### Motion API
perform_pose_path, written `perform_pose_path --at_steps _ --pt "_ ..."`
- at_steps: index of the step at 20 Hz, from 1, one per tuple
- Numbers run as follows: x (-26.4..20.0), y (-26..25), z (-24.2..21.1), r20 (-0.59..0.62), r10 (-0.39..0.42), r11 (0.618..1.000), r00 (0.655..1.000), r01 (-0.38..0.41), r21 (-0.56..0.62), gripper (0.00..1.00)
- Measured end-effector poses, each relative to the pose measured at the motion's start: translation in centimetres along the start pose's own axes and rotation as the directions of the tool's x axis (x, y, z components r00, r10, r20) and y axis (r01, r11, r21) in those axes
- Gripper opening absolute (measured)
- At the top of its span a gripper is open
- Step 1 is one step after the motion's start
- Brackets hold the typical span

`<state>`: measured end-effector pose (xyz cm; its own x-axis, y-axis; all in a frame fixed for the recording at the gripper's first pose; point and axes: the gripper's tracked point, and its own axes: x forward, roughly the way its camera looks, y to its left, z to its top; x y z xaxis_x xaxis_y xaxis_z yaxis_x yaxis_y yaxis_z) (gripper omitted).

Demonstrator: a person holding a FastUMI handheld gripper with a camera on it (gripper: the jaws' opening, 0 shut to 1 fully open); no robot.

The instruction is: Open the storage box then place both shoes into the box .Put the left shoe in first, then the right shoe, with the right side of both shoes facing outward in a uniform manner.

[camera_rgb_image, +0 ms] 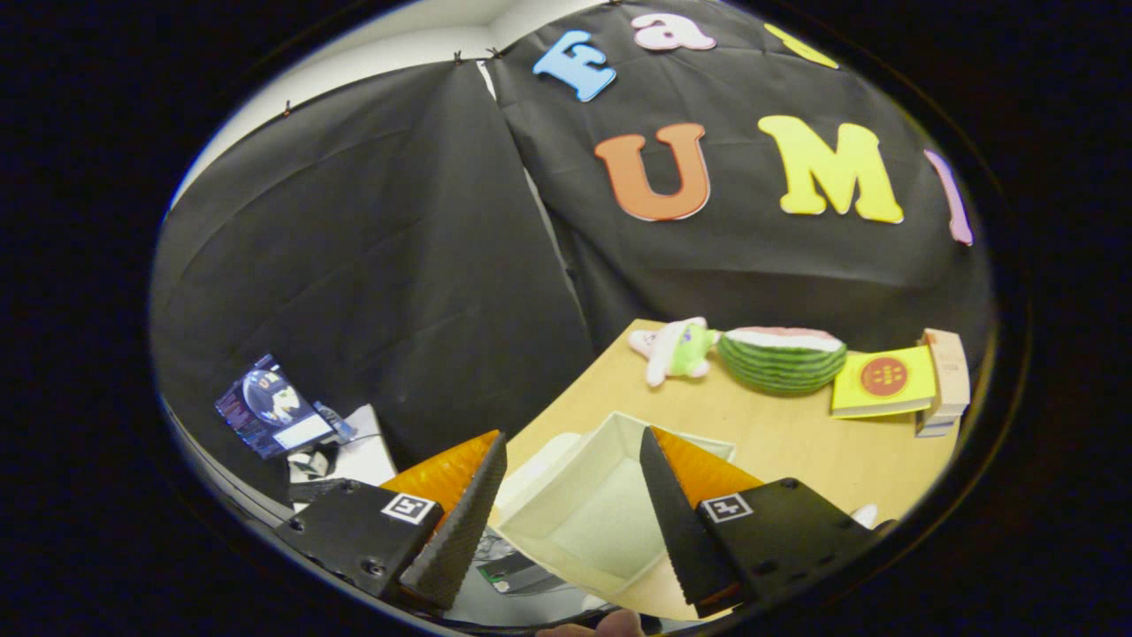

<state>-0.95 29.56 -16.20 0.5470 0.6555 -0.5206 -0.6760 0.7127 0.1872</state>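
- Gripper (573,495): fingers spread wide apart; nothing is held between them.
- Storage box (579,513): pale, open-topped, set on the wooden table (796,442); seen between the fingers and just beyond their tips; nothing is seen inside it.
- Plush toy (674,349): laid at the table's far edge, beside a watermelon-shaped cushion (782,358).
- Yellow book (884,380): placed just beside the cushion, against a cardboard box (946,376).
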Motion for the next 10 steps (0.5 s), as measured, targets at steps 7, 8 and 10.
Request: perform_pose_path --at_steps 7,8,10 --pt "-6.0 -10.8 -1.0 0.022 -0.215 0.973 0.976 0.212 0.090 0.95" --pt "-7.7 -11.9 -1.4 0.019 -0.249 0.963 0.968 0.246 0.107 0.95" --pt "-9.5 -14.8 -3.1 -0.027 -0.307 0.941 0.951 0.308 0.140 0.95"
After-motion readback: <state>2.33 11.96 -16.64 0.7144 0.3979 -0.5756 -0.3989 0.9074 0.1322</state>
